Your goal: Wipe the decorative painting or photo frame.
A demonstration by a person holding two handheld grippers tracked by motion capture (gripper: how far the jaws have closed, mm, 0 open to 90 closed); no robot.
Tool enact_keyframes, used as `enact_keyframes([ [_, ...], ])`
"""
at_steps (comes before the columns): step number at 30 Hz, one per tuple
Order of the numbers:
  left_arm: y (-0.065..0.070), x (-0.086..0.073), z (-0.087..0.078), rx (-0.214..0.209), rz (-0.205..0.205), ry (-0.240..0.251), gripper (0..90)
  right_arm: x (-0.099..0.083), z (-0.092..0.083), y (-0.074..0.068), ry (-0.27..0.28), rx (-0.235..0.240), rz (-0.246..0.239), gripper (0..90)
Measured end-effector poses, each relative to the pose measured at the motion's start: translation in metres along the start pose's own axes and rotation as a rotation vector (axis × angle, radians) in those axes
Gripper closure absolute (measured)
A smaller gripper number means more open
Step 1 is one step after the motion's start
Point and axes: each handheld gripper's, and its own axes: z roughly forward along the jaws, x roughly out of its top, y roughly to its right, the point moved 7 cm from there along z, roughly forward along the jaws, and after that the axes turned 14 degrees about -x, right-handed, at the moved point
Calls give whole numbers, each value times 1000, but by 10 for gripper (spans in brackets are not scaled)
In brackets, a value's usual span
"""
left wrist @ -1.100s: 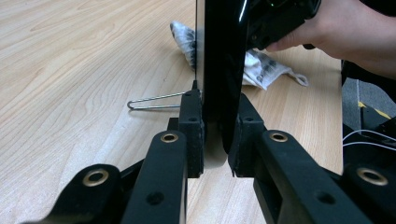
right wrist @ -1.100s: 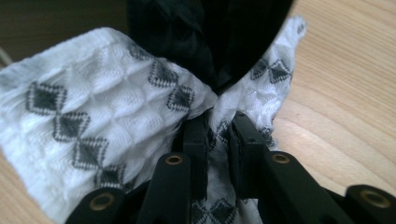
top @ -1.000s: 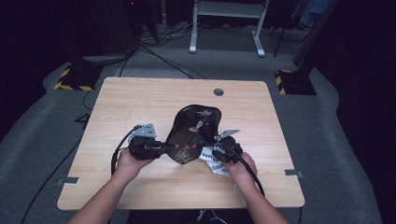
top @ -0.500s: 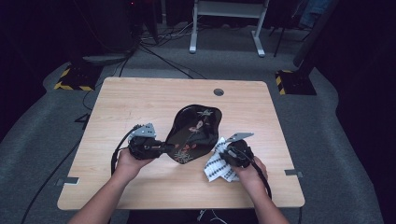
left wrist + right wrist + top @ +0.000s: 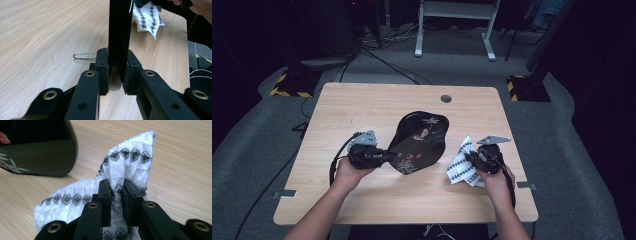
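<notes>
Fig.: L claw (image 5: pixel 384 156) clamps glossy black lacquer tray (image 5: pixel 419 141) by rim; R claw (image 5: pixel 469 158) pinches white patterned cloth (image 5: pixel 460 163). Keep tray tilted w/ steady grip, wipe w/ flat cloth.

Glossy black lacquered tray (image 5: pixel 419 141); white woven cloth (image 5: pixel 125 167), textured; matt wood-grain table (image 5: pixel 362 105).

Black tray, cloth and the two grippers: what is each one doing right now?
Black tray: tilted up on edge, clamped at its rim.
Cloth: bunched up, pinched, clear of the tray.
Left gripper: shut on the tray's rim.
Right gripper: shut on the cloth.
Table: bare wood, wire clip lying flat.
</notes>
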Motion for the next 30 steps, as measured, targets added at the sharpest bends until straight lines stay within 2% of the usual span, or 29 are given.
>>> enact_keyframes([
  [5, -2, 1, -5, 0, -7, 22, 749, -7, 3, 12, -20, -40, 5, 785],
  [8, -2, 1, -8, -8, -13, 37, 711, -11, 6, 17, -35, -42, 14, 783],
  [11, -2, 1, -9, -11, -23, 45, 630, -17, 11, 22, -62, -57, 16, 771],
  [13, -1, 1, -9, -28, -38, 42, 543, -20, 15, 24, -72, -56, 21, 722],
  [15, 1, 1, -11, -7, -23, 42, 478, -22, 17, 26, -76, -52, 34, 658],
  [17, 2, 3, -14, -2, -23, 51, 437, -21, 17, 28, -75, -49, 42, 599],
  [18, 2, 3, -14, -2, -23, 51, 416, -21, 17, 28, -75, -49, 42, 599],
  [20, 4, 2, -18, 8, -35, 57, 388, -17, 13, 29, -50, -45, 56, 536],
  [22, 6, 0, -20, 0, -46, 47, 362, -12, 9, 27, -21, -17, 58, 496],
  [24, 7, -1, -19, -1, -56, 38, 313, -9, 6, 24, -5, -7, 52, 486],
  [25, 8, -3, -18, -16, -70, 30, 313, -5, 4, 21, 6, 3, 46, 473],
  [26, 9, -4, -17, -13, -77, 26, 297, 0, 2, 17, 25, 20, 40, 468],
  [30, 13, -6, -14, 33, -77, 24, 246, 17, -5, -2, 89, 98, 13, 442],
])
